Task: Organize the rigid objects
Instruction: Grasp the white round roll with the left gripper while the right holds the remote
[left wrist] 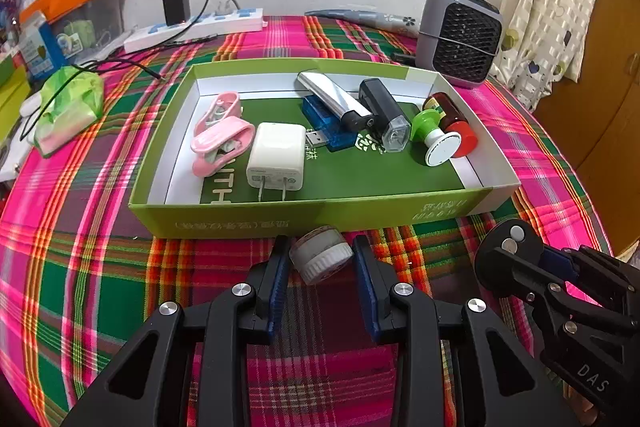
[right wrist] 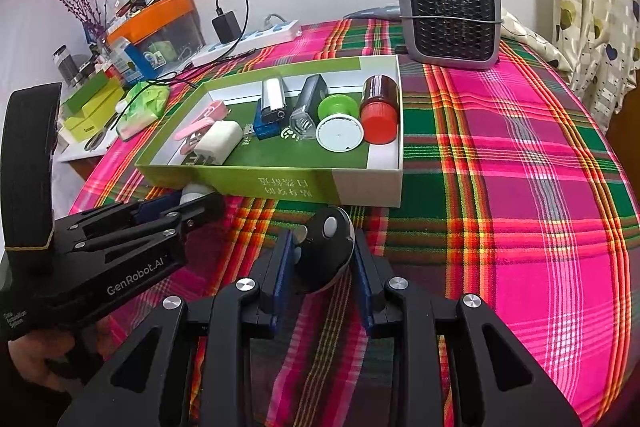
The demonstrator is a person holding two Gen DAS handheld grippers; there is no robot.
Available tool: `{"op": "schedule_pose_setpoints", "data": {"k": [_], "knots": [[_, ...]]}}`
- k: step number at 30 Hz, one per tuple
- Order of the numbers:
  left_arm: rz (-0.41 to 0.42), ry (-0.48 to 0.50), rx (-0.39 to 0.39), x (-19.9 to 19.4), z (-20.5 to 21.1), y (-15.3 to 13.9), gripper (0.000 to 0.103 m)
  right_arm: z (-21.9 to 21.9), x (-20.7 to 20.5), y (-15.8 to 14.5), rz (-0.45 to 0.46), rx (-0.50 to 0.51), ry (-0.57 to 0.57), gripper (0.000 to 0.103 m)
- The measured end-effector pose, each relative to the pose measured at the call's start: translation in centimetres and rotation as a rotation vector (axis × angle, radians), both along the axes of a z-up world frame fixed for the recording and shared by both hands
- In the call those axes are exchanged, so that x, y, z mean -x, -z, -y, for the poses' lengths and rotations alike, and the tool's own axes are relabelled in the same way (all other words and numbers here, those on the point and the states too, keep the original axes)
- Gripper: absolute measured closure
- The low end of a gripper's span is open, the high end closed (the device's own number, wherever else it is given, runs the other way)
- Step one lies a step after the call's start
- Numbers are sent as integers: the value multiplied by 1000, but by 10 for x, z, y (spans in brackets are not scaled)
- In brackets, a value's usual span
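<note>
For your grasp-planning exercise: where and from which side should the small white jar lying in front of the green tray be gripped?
Grip the small white jar across its round body, from the near side; it lies tipped on the cloth against the green tray, which blocks the far side.

You've got a pink-green-orange plaid tablecloth (left wrist: 100, 267) under a lime-green box (left wrist: 280, 217) with a dark green floor. Inside the box: pink clips (left wrist: 222, 135), white charger (left wrist: 276, 157), blue USB stick (left wrist: 332, 137), silver-black cylinder (left wrist: 332, 99), red-capped brown bottle (left wrist: 456, 123). Behind the box, grey-black heater (left wrist: 460, 35).
</note>
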State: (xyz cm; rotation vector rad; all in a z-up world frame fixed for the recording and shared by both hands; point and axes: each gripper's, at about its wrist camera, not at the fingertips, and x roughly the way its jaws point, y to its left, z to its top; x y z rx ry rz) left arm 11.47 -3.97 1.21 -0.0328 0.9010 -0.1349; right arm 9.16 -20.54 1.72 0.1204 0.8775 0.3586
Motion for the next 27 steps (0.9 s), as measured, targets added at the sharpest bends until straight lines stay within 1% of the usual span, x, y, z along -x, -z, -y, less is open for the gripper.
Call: {"op": "schedule_pose_setpoints", "data": {"k": [14,27], "knots": [[2,-2,-2,5,-2,-2,73,-1,0,2,-4,7,-3,73],[40,1,8,21,-9,-15,72,-8,6,-7,24,14,-14,73]]}}
